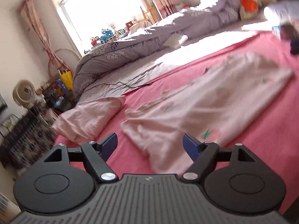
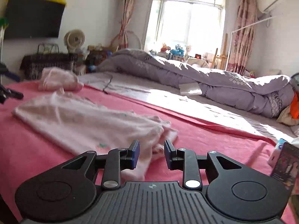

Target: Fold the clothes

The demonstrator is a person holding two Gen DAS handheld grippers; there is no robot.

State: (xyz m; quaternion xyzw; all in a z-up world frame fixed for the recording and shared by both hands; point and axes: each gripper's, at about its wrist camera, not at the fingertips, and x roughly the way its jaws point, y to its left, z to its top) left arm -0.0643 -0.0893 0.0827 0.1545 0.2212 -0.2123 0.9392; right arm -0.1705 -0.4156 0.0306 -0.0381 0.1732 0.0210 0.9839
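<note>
Landmark: pink sheet [image 2: 214,141] spread over the near part of the bed.

Grey floral duvet [image 2: 196,82] is bunched along the far side of the bed, well beyond the pink sheet's far edge, with a strip of grey bedsheet [image 1: 130,74] between them. A thin black cable [image 1: 119,84] lies on that strip just past the sheet's edge.

Pale pink garment [image 2: 78,123] with small green and strawberry prints lies flat on the pink sheet, folded into a long strip, one end rumpled. Second pale pink folded piece [image 1: 89,117] sits on the same sheet, just beside the long one's end, not clearly touching.

Left gripper [image 1: 150,145]: jaws wide apart, nothing between the pads; hangs above the sheet with the long garment's near end below it. Its blue fingertips [image 1: 190,146] are clear of fabric.

Right gripper [image 2: 151,154]: jaws partly apart, narrower than the left, nothing clamped; the garment's rumpled end shows through the gap, lying on the sheet.

Small white bottle [image 2: 276,153] and printed box [image 2: 286,164] at the sheet's right edge in the right wrist view. Frames are motion-blurred.
</note>
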